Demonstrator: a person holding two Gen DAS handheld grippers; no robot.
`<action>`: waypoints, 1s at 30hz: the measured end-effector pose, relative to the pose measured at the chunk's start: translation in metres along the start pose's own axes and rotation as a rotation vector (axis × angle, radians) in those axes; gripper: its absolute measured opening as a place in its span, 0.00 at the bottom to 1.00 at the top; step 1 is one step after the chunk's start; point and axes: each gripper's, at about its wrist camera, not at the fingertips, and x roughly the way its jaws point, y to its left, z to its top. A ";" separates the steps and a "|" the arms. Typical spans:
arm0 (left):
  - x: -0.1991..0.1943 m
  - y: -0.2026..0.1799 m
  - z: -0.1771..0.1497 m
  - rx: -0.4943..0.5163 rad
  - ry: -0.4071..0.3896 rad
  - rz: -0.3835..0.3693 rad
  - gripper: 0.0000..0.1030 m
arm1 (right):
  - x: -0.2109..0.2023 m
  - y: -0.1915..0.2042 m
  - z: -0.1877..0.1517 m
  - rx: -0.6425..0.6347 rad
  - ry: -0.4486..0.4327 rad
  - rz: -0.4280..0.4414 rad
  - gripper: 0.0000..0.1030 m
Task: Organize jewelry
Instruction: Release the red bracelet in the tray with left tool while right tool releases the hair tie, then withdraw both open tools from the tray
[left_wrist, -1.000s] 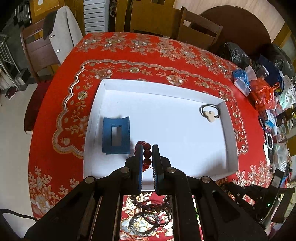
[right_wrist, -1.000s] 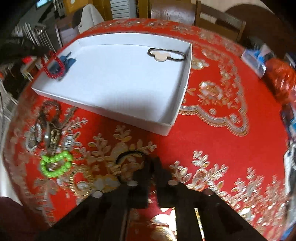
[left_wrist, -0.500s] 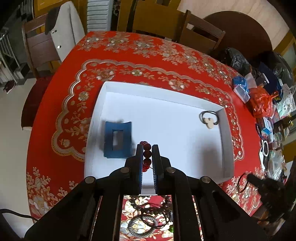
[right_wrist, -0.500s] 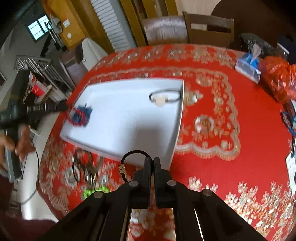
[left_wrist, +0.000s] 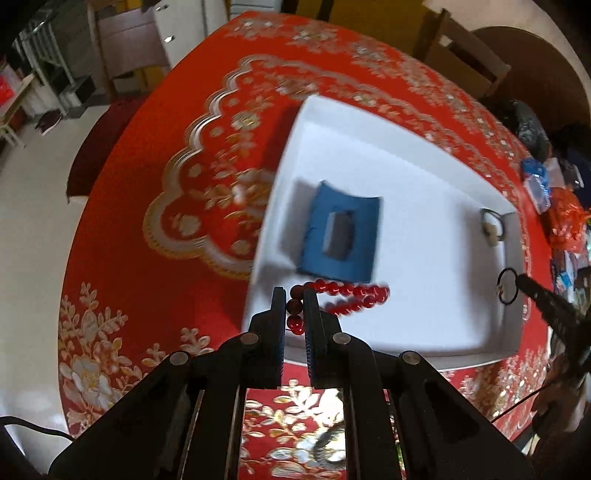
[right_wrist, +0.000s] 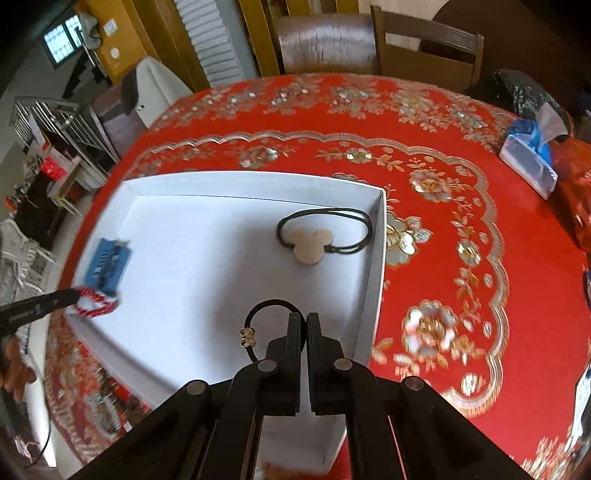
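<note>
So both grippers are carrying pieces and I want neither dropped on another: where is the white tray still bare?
The white tray is bare across its middle, between the blue clip at one end and the mouse-charm hair tie in the far corner. The near edge under the right gripper is bare too. Around the clip is tight: the red bead bracelet hangs there.

Red tablecloth (gold-silver floral pattern), white tray, blue clip, red bead bracelet

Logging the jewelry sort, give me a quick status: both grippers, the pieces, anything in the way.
Left gripper shut on red bead bracelet, beside blue hair clip. Right gripper shut on black hair tie, over white tray. Nothing blocking.
</note>
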 end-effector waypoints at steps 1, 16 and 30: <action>0.003 0.003 -0.001 -0.010 0.006 0.008 0.07 | 0.006 -0.001 0.003 -0.001 0.006 -0.012 0.02; -0.004 -0.012 -0.009 0.023 -0.020 0.039 0.41 | -0.009 -0.004 0.002 0.044 -0.042 0.019 0.27; -0.044 -0.023 -0.038 0.080 -0.130 0.067 0.47 | -0.073 0.056 -0.064 0.058 -0.131 0.071 0.41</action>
